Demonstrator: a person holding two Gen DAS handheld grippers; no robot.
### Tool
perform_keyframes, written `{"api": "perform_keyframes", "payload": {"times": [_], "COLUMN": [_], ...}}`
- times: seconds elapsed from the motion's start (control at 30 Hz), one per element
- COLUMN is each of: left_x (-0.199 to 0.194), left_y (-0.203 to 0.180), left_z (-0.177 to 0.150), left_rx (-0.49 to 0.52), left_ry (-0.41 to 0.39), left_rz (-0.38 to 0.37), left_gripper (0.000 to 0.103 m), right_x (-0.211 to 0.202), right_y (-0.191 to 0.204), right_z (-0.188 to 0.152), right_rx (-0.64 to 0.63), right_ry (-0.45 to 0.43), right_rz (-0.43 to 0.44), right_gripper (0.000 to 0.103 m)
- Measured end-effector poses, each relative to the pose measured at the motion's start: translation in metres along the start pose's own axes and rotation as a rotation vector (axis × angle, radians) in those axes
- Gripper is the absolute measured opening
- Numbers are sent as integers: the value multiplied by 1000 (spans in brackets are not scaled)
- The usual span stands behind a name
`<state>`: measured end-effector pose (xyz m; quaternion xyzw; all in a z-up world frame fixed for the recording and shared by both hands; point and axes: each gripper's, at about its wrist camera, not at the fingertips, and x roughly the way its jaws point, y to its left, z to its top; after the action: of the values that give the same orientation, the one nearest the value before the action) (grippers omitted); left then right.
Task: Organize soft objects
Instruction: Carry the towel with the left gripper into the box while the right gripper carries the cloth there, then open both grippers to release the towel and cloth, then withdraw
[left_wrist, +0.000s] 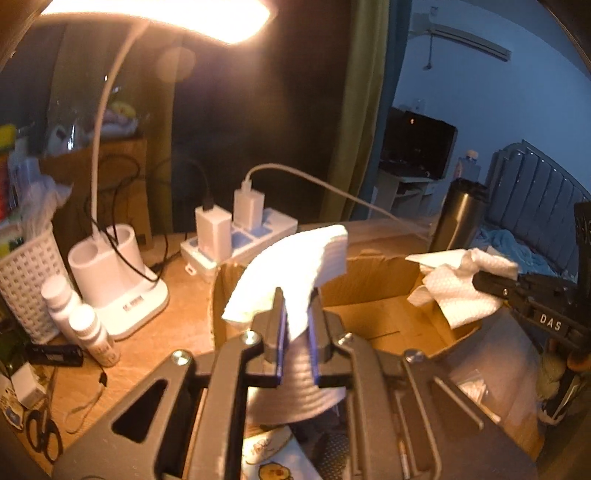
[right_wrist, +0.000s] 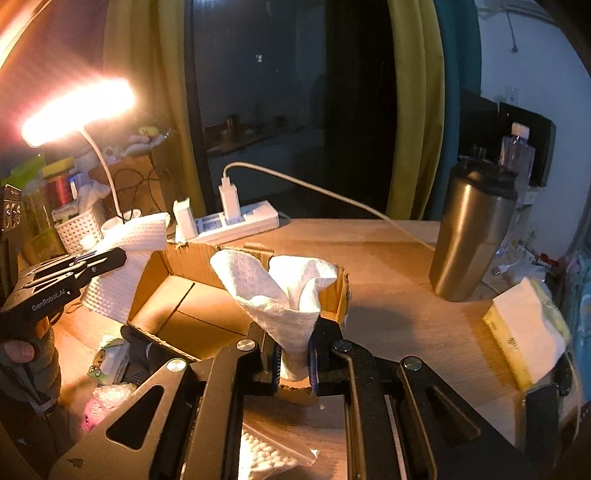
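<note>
My left gripper (left_wrist: 297, 295) is shut on a white embossed paper towel (left_wrist: 295, 258), which fans out above the pads and hangs down below them. In the right wrist view the same gripper (right_wrist: 118, 258) shows at the left with its towel (right_wrist: 125, 254) drooping. My right gripper (right_wrist: 291, 332) is shut on a second bunched white paper towel (right_wrist: 284, 291); the left wrist view shows that gripper (left_wrist: 484, 282) and its towel (left_wrist: 461, 291) at the right. Both hang over an open cardboard box (right_wrist: 177, 306) on the wooden desk (right_wrist: 399, 314). Whether the two towels join, I cannot tell.
Behind the box lie a white power strip (right_wrist: 243, 219) with chargers and a cable. A lit desk lamp (left_wrist: 118, 291), a white basket (left_wrist: 26, 280) and two white bottles (left_wrist: 88, 332) stand left. A steel tumbler (right_wrist: 472, 236) and a yellow tissue pack (right_wrist: 521, 339) sit right.
</note>
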<state>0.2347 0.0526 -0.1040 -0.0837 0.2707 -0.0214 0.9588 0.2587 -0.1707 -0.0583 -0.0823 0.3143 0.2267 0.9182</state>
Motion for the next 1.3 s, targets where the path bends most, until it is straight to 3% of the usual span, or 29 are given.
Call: {"api": "perform_keyframes", "payload": {"times": [0.3,0.5,0.6,0.67,0.73,1.17,1.3], "left_x": [20,35,37,35,31,-15,-34], "left_y": [1,6,5,4,4,-1,-5], "left_z": [-3,-6,-7,-6,-5,17,27], "left_rx": [-4,-23,-16,-14,-19,7,33], "left_ry": [85,166,188,182,172,35,-18], "left_rz": [7,41,41,38,32,26,23], "left_gripper": [11,23,31,38,56,60,61], "right_x": [20,31,33,31,27,-6,1], "right_y": [-4,-1,0,0,0,8,-2], "right_z": [-7,-10,-10,-10,-10,-5,-2], "right_rx": [19,13,11,13,18,-1,5], "right_ry": [41,74,80,77,72,23,14], "right_rz": [7,1,-13,-17,-12,-58,-96], "right_gripper": [12,13,27,46,49,63,65]}}
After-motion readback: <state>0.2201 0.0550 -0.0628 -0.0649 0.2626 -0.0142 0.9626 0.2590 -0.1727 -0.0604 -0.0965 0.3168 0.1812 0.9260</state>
